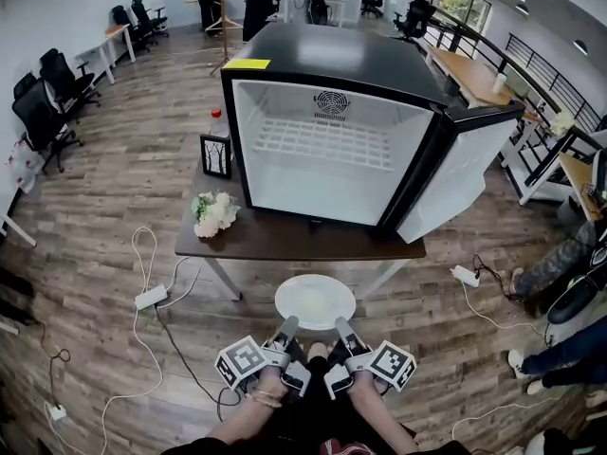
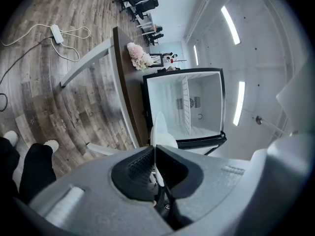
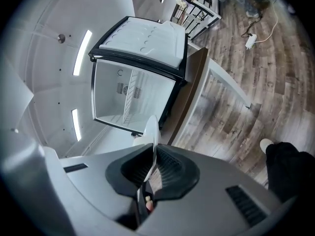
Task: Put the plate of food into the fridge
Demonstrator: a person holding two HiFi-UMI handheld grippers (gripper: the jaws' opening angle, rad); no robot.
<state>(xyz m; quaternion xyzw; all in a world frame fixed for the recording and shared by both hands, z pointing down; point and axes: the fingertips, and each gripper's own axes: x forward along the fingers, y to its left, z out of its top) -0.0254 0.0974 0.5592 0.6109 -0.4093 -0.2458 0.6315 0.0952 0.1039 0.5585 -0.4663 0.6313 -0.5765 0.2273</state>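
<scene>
The left gripper has its jaws pressed onto the thin rim of the white plate, at about 7 o'clock on the rim. The right gripper pinches the same rim at about 5 o'clock. The plate hangs level in the air between them, just short of the counter and at 6 o'clock from the fridge. Only the head view shows the plate's top, which carries a pale patch too faint to name. Both gripper views catch the plate edge-on.

The fridge stands open on the dark counter, white inside with a wire shelf, and its door is swung out at 3 o'clock. A bunch of flowers, a small picture frame and a bottle sit at its 9 o'clock side. The right gripper view alone shows the door's moulded inner face and the ceiling lights. Around it all lie a wood-plank floor, a power strip and office chairs.
</scene>
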